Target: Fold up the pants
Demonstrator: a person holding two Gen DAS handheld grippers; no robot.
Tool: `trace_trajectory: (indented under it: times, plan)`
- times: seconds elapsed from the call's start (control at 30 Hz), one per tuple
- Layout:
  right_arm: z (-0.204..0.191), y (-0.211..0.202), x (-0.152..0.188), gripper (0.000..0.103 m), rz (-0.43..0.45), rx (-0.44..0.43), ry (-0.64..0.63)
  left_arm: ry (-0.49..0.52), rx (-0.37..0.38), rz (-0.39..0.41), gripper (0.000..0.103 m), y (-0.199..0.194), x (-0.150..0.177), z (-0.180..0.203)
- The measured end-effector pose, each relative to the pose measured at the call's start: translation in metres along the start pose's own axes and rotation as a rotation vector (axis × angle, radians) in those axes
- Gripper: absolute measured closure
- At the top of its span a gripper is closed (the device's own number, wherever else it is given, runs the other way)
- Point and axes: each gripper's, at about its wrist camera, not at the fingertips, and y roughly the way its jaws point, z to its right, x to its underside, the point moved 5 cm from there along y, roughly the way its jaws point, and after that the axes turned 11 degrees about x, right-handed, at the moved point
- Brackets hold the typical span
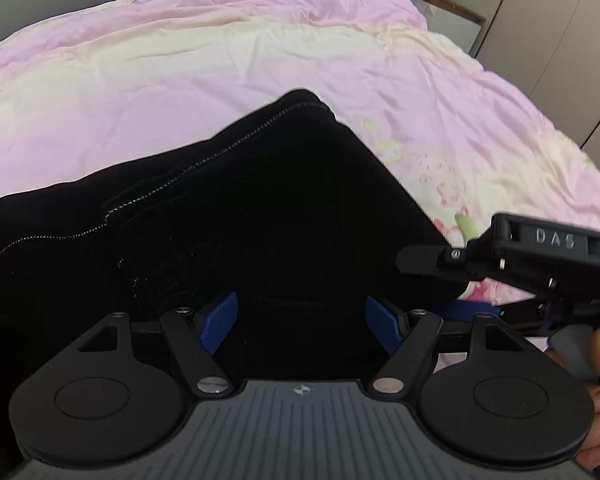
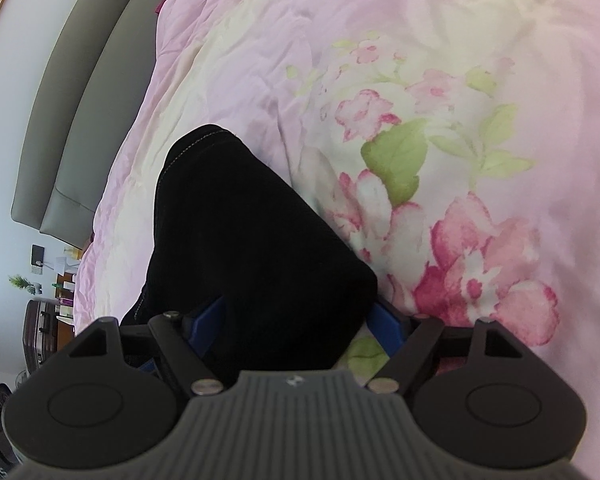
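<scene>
The black pants (image 1: pixel 228 216) are lying on the pink floral bedspread (image 1: pixel 180 80), spreading out flat across it. They are looking folded over on themselves, with layers of cloth overlapping. A pale line of stitching is running along a seam, from the left edge up toward the far corner. That far corner is tapering to a rounded tip and pointing away across the bed. The fabric is showing so dark that few creases are standing out. In the right wrist view the pants (image 2: pixel 240 240) are narrowing toward the same rounded end, with faint stitching along the left edge, and a slanting right edge is lying against the printed flowers.
</scene>
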Motion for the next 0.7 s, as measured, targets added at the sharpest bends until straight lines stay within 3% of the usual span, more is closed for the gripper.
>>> trace_trajectory:
  times: [0.1, 0.23, 0.43, 0.53, 0.6, 0.63, 0.7]
  plan:
    - [0.0, 0.001, 0.0, 0.039, -0.008, 0.004, -0.002, 0.026, -0.011, -0.03, 0.017, 0.0, 0.008, 0.006]
    - [0.01, 0.001, -0.002, 0.038, -0.021, -0.032, 0.084, 0.079, -0.005, -0.08, 0.018, -0.001, 0.011, 0.009]
    - [0.014, 0.016, -0.006, 0.029, -0.039, -0.079, 0.184, -0.152, 0.076, -0.029, 0.018, -0.006, 0.006, -0.015]
    - [0.003, 0.024, -0.006, 0.027, -0.031, -0.062, 0.148, -0.167, 0.082, -0.019, 0.021, -0.008, 0.01, -0.019]
    - [-0.004, 0.025, -0.004, 0.038, -0.007, -0.043, 0.096, -0.155, 0.079, -0.014, 0.021, -0.011, 0.013, -0.018]
    - [-0.006, 0.023, -0.003, 0.052, 0.008, -0.038, 0.08, -0.157, 0.08, -0.009, 0.021, -0.012, 0.013, -0.017]
    - [-0.005, 0.021, -0.003, 0.059, 0.015, -0.07, 0.095, -0.176, 0.083, 0.006, 0.021, -0.014, 0.014, -0.018]
